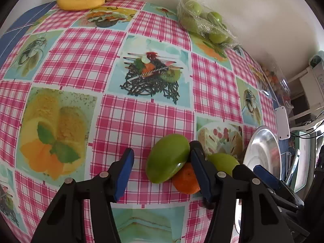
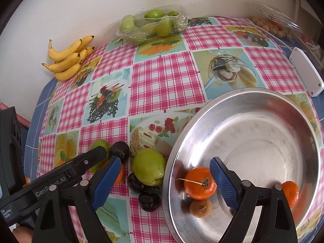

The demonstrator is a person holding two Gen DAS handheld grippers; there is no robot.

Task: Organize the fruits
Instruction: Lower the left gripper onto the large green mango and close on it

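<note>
Step in hand: the left claw (image 1: 162, 168) is coming down on the green fruit (image 1: 168, 158) lying on the bench (image 1: 141, 117), in a loose cluster just beside the metal bowl (image 2: 253, 93).
Left claw state: it is standing about half open, holding nothing; one blue pad (image 1: 197, 162) is touching the fruit's right flank, the other pad is standing clear of its left side.
Right claw state: the right claw (image 2: 164, 182) is hanging wide open and empty, straddling the bowl's near rim, one finger over the bench and one over the bowl.
Task things: three orange fruits are already sitting in the bowl, the tangerine (image 2: 199, 183) among them; a second green fruit (image 2: 148, 167), three dark plums (image 2: 119, 150) and another orange fruit (image 1: 185, 180) are waiting on the bench.
Doing it well: centre the fruit between the pads first, since closing now would likely be shoving it sideways; squeeze across its narrow width, gently.
Watch for: the orange fruit is touching the green one underneath, so lifting straight up is probably keeping it from rolling.
Next: carrying the fruit over the rim and lowering it in.
</note>
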